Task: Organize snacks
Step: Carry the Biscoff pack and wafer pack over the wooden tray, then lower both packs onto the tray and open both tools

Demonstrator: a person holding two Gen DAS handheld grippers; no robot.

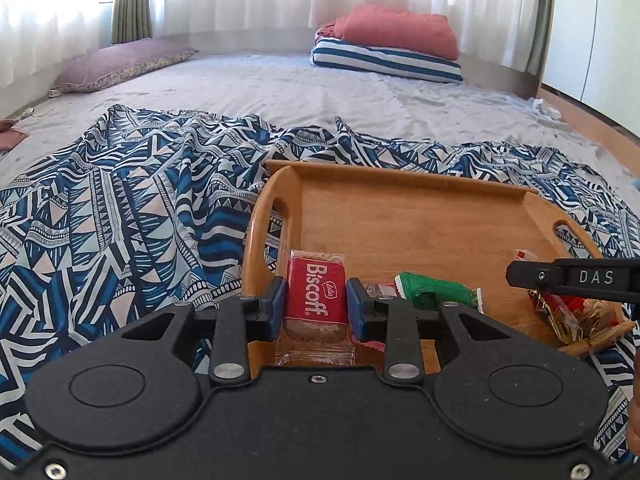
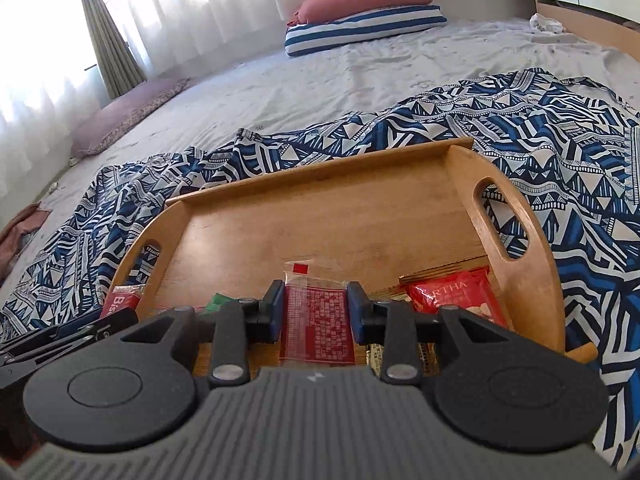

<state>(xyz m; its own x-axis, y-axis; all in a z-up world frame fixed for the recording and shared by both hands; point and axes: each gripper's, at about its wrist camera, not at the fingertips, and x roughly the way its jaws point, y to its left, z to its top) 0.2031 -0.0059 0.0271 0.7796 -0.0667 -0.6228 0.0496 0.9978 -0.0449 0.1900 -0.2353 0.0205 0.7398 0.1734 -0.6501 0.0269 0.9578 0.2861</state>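
Your left wrist camera sits low behind its own fingers, tilted down, facing across the bed toward the curtained window at 12 o'clock. The wooden tray (image 1: pixel 400 216) lies close, toward 1 o'clock. Your right wrist camera looks the same way, tray (image 2: pixel 328 216) dead ahead and near. Both views share tray, patterned blanket (image 1: pixel 140 200), striped pillow (image 2: pixel 360 28).
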